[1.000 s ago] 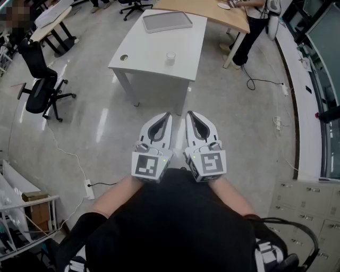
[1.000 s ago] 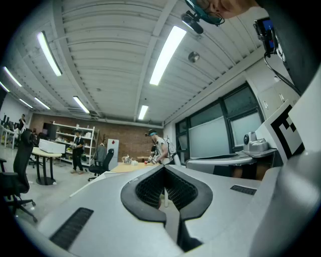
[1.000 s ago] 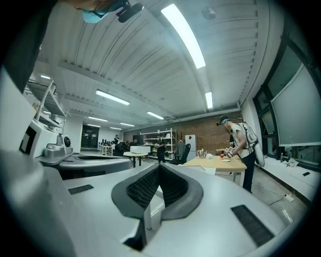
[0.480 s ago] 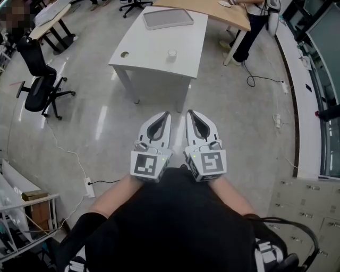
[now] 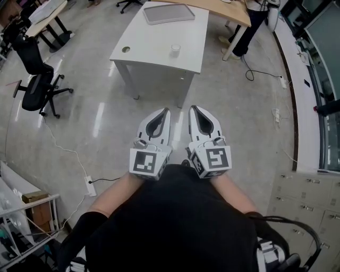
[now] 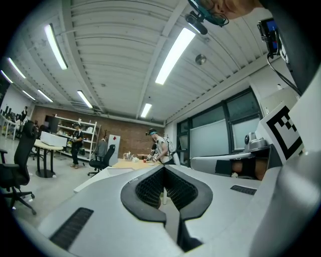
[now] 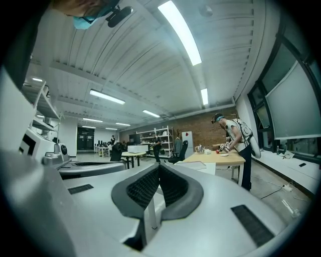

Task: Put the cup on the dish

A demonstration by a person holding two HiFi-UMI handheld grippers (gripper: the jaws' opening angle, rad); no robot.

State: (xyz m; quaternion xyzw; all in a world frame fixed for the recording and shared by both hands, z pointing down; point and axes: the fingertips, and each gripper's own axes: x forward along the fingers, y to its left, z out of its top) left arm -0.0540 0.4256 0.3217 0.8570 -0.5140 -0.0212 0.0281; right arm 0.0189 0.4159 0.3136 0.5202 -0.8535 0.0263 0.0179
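Note:
A small clear cup (image 5: 175,49) stands on a white table (image 5: 159,53) far ahead of me in the head view. To its left on the same table lies a small round dish (image 5: 125,49), and a grey tray (image 5: 166,13) rests at the far end. My left gripper (image 5: 166,111) and right gripper (image 5: 192,108) are held side by side over the floor, well short of the table. Both point level towards it. In the gripper views, the left gripper (image 6: 163,168) and right gripper (image 7: 159,165) have their jaws together with nothing between them.
A black office chair (image 5: 34,85) stands on the floor at the left. Behind the table are a wooden desk (image 5: 226,10) and a standing person (image 5: 248,29). A cable and power strip (image 5: 88,187) lie at the lower left. Cabinets (image 5: 303,212) line the right side.
The table and cup sit a little higher in the head view than before. Both grippers stay side by side and shut, slightly lower in the picture.

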